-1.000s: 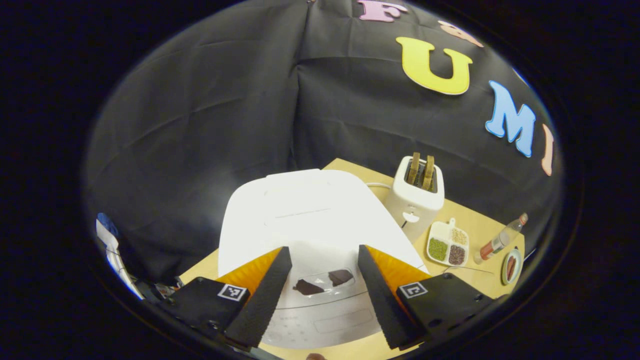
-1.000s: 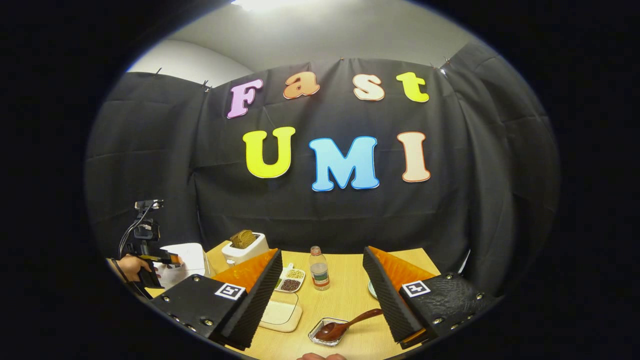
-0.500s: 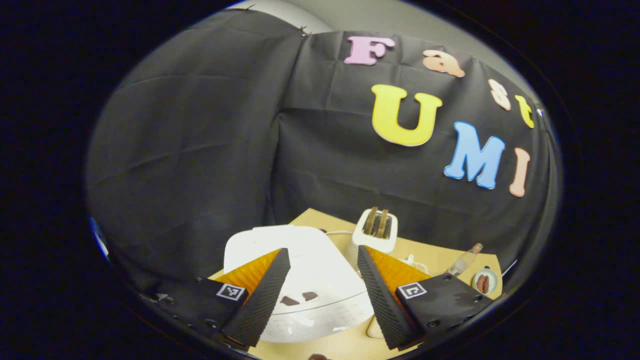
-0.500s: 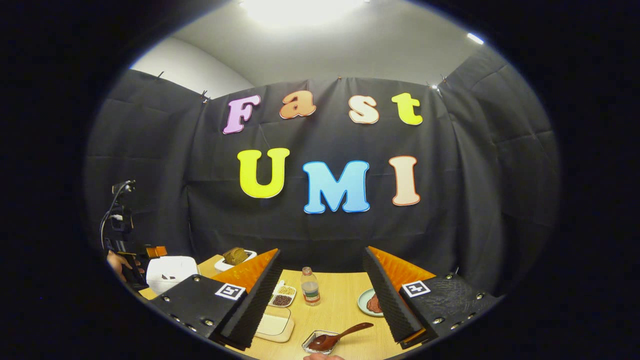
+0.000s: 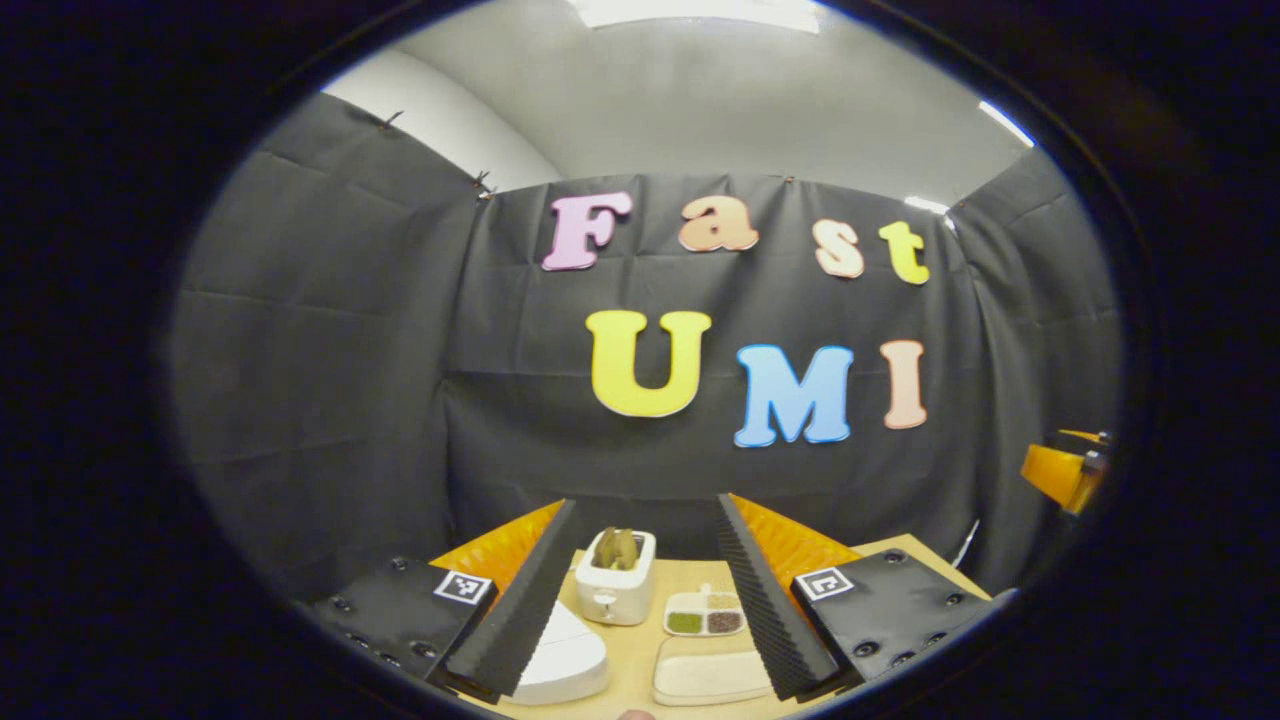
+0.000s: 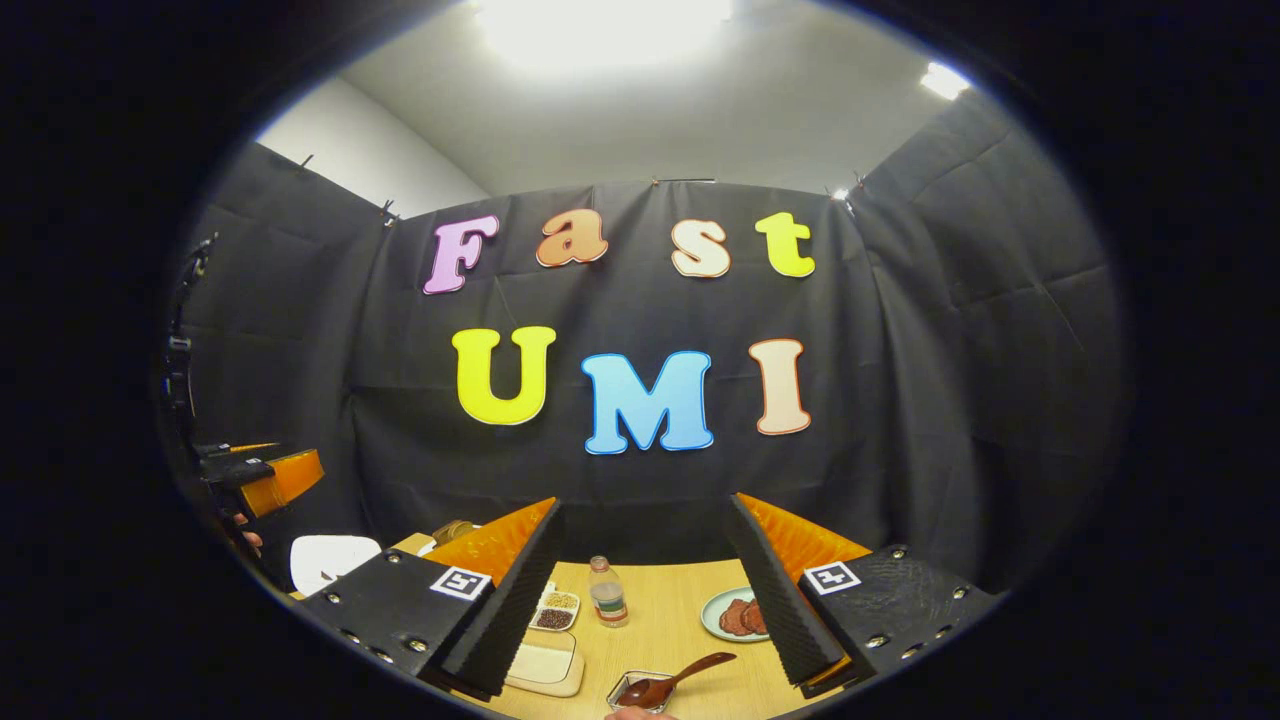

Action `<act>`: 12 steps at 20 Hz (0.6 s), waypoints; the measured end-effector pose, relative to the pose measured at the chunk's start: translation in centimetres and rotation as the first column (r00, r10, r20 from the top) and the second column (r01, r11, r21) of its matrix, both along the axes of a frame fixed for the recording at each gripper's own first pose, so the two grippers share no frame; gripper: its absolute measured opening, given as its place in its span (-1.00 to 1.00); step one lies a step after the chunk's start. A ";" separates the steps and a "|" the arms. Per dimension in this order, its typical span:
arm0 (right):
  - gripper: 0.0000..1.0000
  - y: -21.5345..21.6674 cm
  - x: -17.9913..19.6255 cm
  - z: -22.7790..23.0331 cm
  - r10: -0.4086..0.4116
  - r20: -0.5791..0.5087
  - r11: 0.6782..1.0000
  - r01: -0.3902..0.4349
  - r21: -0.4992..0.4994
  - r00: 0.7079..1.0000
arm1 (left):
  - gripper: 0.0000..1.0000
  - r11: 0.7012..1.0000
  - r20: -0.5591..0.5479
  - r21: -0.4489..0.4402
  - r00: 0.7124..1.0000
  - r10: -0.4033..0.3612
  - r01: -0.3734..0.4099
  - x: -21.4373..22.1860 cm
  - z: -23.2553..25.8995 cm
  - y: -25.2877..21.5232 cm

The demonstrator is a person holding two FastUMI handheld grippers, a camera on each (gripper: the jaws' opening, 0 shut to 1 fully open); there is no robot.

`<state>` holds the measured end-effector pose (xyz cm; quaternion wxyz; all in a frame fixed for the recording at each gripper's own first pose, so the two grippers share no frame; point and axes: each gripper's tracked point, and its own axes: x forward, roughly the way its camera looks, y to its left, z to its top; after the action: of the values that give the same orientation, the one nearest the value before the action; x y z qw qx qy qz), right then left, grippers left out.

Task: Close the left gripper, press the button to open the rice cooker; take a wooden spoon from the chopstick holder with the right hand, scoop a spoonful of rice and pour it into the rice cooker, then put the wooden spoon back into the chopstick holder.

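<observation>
While both hand-held grippers hang above the surface with fingers spread wide and empty, we find the task's things split between the views.

Between the left hand-held gripper fingers we see the white rice cooker, lid down, beside a toaster, a divided dish of grains and a pale tray. From the right hand-held gripper we get more — the wooden spoon lying with its bowl in a small clear dish, a bottle, a plate of sliced meat, and the cooker far left, below the other gripper.
</observation>
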<state>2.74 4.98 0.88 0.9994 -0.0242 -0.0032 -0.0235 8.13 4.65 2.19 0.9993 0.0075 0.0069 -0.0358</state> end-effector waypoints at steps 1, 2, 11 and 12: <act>0.96 -0.3 -0.2 0.2 -0.012 -0.001 1.000 0.012 0.011 1.000 | 0.89 0.999 0.013 -0.012 0.999 -0.030 0.030 -0.7 0.7 -2.0; 0.96 -0.5 -0.4 0.5 -0.025 0.005 0.999 0.025 0.025 1.000 | 0.84 0.998 0.023 -0.015 0.998 -0.055 0.055 -1.0 0.9 -3.6; 0.96 -0.4 -0.3 1.0 -0.034 0.020 0.998 0.033 0.061 0.999 | 0.91 0.994 0.018 -0.034 0.994 -0.107 0.108 -1.2 0.8 -5.3; 0.96 -0.3 -0.3 0.8 -0.034 0.013 0.998 0.033 0.049 0.999 | 0.86 0.994 0.014 -0.036 0.994 -0.107 0.107 -1.2 0.5 -5.1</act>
<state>2.45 4.68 1.71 0.9991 0.0005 -0.0090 -0.0404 6.92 -0.48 2.72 0.9960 -0.0102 -0.0001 -0.0892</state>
